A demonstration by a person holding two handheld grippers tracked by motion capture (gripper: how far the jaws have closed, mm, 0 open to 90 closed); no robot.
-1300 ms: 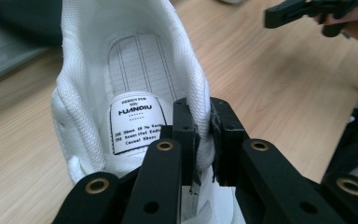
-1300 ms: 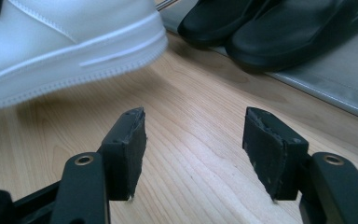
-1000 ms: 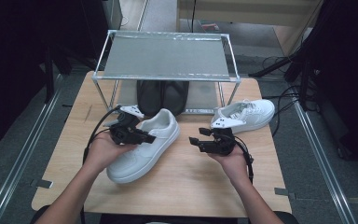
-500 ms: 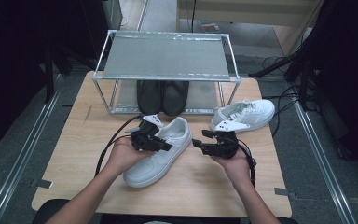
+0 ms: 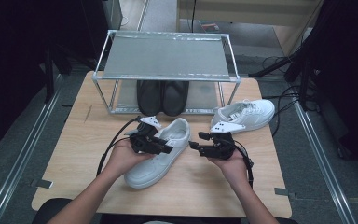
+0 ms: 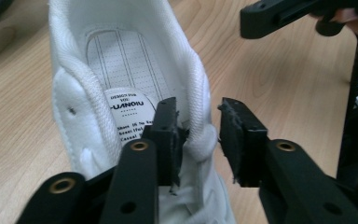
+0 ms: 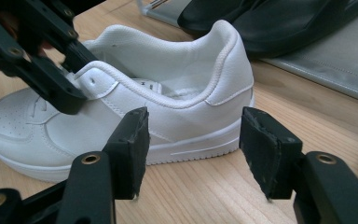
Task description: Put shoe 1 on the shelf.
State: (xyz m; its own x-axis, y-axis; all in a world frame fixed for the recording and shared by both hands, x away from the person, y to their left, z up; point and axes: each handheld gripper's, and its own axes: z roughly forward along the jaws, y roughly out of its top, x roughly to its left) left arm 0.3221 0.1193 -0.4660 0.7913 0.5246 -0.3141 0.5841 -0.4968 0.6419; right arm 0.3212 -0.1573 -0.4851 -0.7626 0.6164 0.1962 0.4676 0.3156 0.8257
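Two arms come in from the bottom edge of the high view. The left hand point(image 5: 123, 156) holds the left gripper point(image 5: 161, 145). The right hand point(image 5: 230, 161) holds the right gripper point(image 5: 196, 142).

The left gripper sits over the top of a white shoe point(image 5: 161, 151). Its jaws have just been opening. In the left gripper view, the padded side edge of the shoe point(image 6: 130, 84) is between the jaws. One jaw is inside the shoe, by the label, and touches the edge. The other jaw is outside it, with a gap you can see. So the jaws are partly open and do not squeeze the shoe.

The right gripper is just beside the shoe, on its right side. Its jaws are wide and have just closed a little. Nothing is between them. In the right gripper view, the shoe point(image 7: 135, 121) lies past the jaws, with its heel up and to the right.

The shoe lies flat on the wooden table point(image 5: 74, 154), in the middle. Its toe points to the person and its heel points to the rack point(image 5: 168, 60).

A second white shoe point(image 5: 247, 114) lies farther off on the right, well apart from the first.

Behind the shoes stands the metal rack. Under its shelf are two black shoes point(image 5: 163, 95), side by side.
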